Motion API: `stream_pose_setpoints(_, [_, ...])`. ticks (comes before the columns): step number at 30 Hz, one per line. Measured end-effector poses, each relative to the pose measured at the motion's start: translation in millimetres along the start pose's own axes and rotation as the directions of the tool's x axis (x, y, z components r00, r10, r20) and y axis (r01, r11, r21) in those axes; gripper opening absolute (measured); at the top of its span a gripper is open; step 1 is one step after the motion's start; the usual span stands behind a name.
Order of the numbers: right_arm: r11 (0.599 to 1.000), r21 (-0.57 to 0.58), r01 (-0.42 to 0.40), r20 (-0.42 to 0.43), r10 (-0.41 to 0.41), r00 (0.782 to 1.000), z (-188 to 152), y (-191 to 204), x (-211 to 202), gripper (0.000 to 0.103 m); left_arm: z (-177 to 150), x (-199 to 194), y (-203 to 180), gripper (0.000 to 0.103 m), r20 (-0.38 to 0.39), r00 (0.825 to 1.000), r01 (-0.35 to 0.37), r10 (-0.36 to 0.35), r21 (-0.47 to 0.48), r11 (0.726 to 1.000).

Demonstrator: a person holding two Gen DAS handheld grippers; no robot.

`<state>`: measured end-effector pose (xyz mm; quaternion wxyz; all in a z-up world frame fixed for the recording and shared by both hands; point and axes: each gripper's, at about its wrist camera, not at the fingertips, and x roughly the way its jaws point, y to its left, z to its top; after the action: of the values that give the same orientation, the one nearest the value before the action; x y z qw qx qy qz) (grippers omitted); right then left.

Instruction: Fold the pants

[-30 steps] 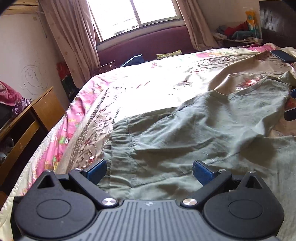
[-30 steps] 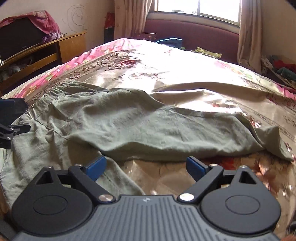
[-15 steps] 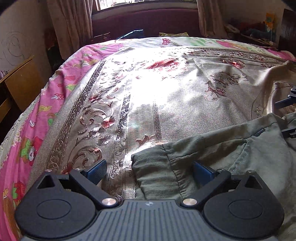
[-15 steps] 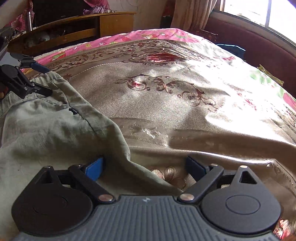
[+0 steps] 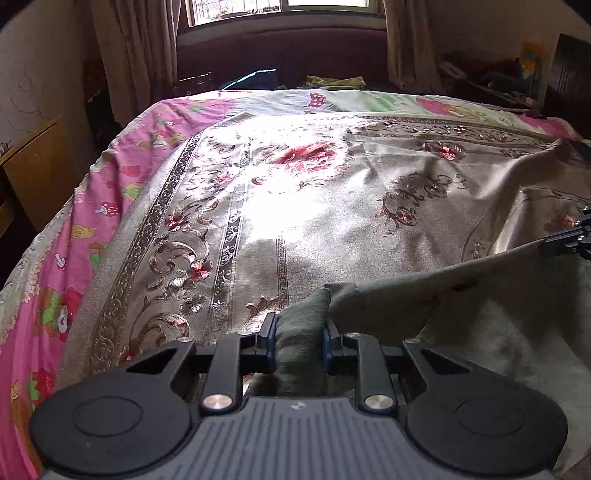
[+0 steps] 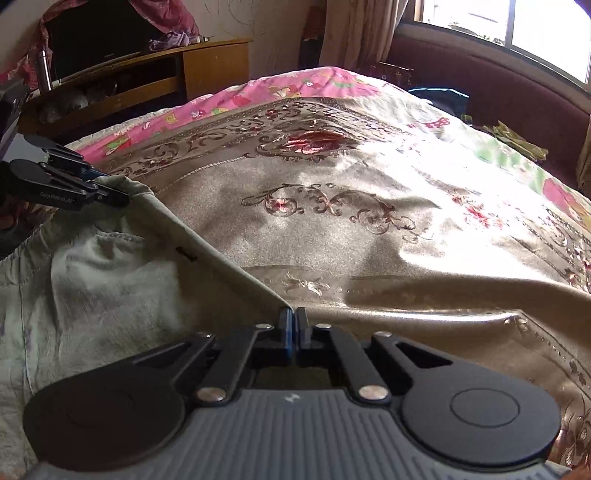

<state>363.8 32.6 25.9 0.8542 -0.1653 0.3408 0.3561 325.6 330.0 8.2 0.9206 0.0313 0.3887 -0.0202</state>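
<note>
1. Pants [image 5: 461, 306]: grey-green, lying on the bed [image 5: 295, 206], edge stretched between both grippers.
2. Left gripper [image 5: 300, 345]: fingers closing on a bunched corner.
3. Right gripper [image 6: 293, 334]: fingers together, pinching the pants' edge.

Bed [image 5: 258, 206] under a floral gold bedspread [image 6: 332, 236] — olive pants [image 6: 92, 280] lie on it.

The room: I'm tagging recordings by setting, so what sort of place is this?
Most likely a home bedroom: a bed with a floral bedspread, a curtained window behind it, and a wooden cabinet alongside.
</note>
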Motion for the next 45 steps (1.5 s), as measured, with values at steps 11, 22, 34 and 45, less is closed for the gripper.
stream_pose_setpoints(11, [0.981, 0.010, -0.195, -0.027, 0.195, 0.980, -63.6, 133.3, -157.4, 0.001, -100.8, -183.7, 0.5, 0.038, 0.171, 0.984, 0.058, -0.045, -0.076, 0.995])
stream_pose_setpoints(22, [0.980, -0.005, -0.199, -0.297, 0.189, 0.936, -172.6, 240.3, -105.8, 0.007, -232.5, -198.5, 1.2, 0.046, 0.057, 0.998, 0.037, -0.022, -0.269, 0.962])
stream_pose_setpoints(34, [0.940, -0.188, -0.283, -0.242, 0.235, 0.941, -158.0, 293.0, -127.6, 0.017, -255.8, -233.2, -11.7, 0.073, 0.099, 0.978, -0.173, 0.182, -0.089, 0.981])
stream_pose_setpoints(45, [0.921, -0.338, -0.193, -0.046, 0.188, 0.981, -119.6, 352.3, -74.1, 0.040, -251.0, -216.4, -57.9, 0.073, 0.208, 0.933, -0.351, 0.294, 0.348, 0.869])
